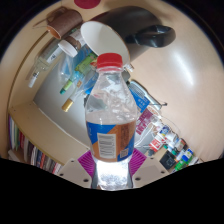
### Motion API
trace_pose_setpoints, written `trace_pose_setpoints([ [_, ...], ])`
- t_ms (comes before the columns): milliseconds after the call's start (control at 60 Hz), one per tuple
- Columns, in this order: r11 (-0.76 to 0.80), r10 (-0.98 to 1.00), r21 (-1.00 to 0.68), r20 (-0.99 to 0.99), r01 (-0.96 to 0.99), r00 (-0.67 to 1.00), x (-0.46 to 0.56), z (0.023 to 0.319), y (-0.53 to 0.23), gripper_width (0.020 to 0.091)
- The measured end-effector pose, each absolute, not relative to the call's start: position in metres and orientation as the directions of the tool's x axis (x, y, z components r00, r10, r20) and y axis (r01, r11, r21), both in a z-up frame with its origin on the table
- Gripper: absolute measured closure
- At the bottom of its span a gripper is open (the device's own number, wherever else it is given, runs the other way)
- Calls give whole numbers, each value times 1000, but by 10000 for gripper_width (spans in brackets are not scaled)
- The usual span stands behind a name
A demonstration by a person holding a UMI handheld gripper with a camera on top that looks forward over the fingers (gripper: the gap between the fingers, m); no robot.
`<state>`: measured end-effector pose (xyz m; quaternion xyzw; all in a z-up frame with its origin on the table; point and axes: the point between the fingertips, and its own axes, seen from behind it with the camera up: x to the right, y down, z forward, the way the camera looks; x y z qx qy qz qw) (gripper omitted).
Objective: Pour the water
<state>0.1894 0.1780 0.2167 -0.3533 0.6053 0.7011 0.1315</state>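
Gripper (112,163): fingers closed on lower body of water bottle (110,120), purple pads pressing both sides | Bottle: clear plastic, red cap (109,62), orange-blue label, held upright between the fingers | Beyond: pale table (190,80), dark round object (155,37), cluttered items alongside.

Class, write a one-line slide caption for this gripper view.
Gripper shut on a clear plastic water bottle with red cap and blue-orange label, held upright above a cluttered white table.
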Motion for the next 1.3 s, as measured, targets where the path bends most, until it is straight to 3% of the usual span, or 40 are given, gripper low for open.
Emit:
trace_pose_setpoints([
  [83,-251,-244,735,-677,-630,-694,187,221,177,696],
  [150,-325,-229,602,-798,-729,-557,180,227,174,697],
  [217,-431,-169,318,-948,-845,-271,175,237,166,698],
  [283,-482,-46,-79,-992,-872,115,187,260,156,696],
  [400,-301,167,-709,-698,-638,697,280,306,163,691],
  [450,-203,124,-849,-517,-488,847,319,334,167,688],
  [517,-103,40,-939,-334,-328,942,379,339,172,687],
  [600,-83,-94,-977,-188,-196,978,446,304,173,683],
  [767,-217,-194,-970,-64,-107,979,519,169,172,681],
  [850,-236,-216,-967,-43,-95,975,526,138,169,682],
  [1150,-263,-172,-963,-15,-61,985,523,60,177,656],
  [1300,-190,-170,-980,-18,-51,985,522,65,176,656],
])
